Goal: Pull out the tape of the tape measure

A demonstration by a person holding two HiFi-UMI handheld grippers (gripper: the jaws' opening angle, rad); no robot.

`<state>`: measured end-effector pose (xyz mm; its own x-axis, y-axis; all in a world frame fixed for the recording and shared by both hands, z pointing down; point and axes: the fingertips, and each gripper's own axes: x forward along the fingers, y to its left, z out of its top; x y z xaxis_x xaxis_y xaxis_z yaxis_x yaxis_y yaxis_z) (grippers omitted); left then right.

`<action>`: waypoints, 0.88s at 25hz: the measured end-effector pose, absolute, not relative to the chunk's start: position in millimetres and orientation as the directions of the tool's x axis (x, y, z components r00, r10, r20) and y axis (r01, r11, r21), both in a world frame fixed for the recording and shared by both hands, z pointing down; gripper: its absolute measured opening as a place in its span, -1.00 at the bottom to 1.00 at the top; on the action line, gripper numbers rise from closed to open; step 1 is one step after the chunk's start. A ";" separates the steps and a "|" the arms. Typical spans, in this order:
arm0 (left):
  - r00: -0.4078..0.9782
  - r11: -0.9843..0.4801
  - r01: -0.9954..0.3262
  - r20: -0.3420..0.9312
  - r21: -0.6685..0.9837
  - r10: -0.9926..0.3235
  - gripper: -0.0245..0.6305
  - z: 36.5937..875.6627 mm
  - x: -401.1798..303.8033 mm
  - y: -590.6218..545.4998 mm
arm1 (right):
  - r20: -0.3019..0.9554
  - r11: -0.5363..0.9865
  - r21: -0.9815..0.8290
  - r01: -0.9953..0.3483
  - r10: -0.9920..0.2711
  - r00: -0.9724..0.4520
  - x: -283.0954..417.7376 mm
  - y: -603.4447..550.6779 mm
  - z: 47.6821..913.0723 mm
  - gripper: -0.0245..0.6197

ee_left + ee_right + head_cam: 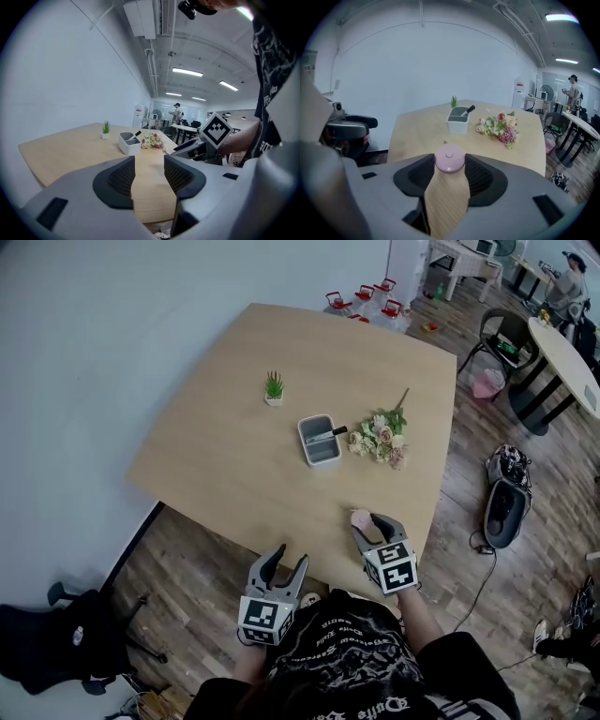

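A small round pink tape measure point(360, 517) sits at the near edge of the wooden table point(234, 456), and no tape shows outside its case. My right gripper point(367, 523) is shut on it; in the right gripper view the pink case point(450, 161) is pinched between the two fingertips of that gripper point(450, 168). My left gripper point(289, 557) hangs just off the table's near edge, to the left of the right one. Its jaws stand open in the left gripper view point(149, 171) with only bare tabletop between them. The right gripper's marker cube point(213, 131) shows there too.
Mid-table stand a grey tray point(319, 440) with a black-handled tool, a bunch of flowers point(380, 437) and a small potted plant point(274, 387). A black chair point(56, 634) is on the floor at lower left, a bag point(506, 498) at right.
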<state>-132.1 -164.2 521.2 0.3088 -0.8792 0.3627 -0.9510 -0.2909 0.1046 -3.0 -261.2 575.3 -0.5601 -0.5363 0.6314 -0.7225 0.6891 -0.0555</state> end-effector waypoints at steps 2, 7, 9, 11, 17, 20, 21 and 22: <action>0.337 -0.316 -0.941 0.343 0.117 -0.877 -0.33 515.7 -127.4 -169.1 | 0.613 0.700 -0.038 -0.713 -0.547 -0.569 -0.9 -255.5 555.4 -0.25; 0.451 -0.408 -0.890 0.258 0.204 -0.854 -0.33 496.2 -111.0 -183.2 | 0.579 0.740 -0.015 -0.673 -0.543 -0.609 1.3 -235.8 512.9 -0.25; 0.494 -0.454 -0.868 0.239 0.202 -0.836 -0.33 489.4 -102.4 -188.7 | 0.574 0.769 -0.009 -0.639 -0.519 -0.633 -0.1 -225.0 501.9 -0.25; 0.548 -0.518 -0.836 0.227 0.183 -0.805 -0.33 482.8 -89.8 -192.9 | 0.572 0.804 -0.006 -0.595 -0.485 -0.661 -1.9 -213.2 492.4 -0.25; 0.701 -0.686 -0.712 0.203 0.152 -0.683 -0.32 469.0 -54.9 -194.7 | 0.553 0.862 0.022 -0.507 -0.433 -0.712 -7.2 -186.5 470.6 -0.24; 0.768 -0.747 -0.640 0.186 0.181 -0.613 -0.32 463.6 -45.1 -190.4 | 0.540 0.879 0.038 -0.475 -0.418 -0.731 -9.6 -177.6 462.4 -0.24; 0.788 -0.764 -0.615 0.179 0.194 -0.589 -0.33 462.2 -42.9 -188.5 | 0.536 0.886 0.037 -0.462 -0.408 -0.739 -9.1 -175.2 460.7 -0.25; 0.811 -0.784 -0.585 0.174 0.208 -0.559 -0.33 461.0 -40.8 -185.9 | 0.532 0.894 0.035 -0.446 -0.394 -0.749 -8.2 -172.5 459.4 -0.24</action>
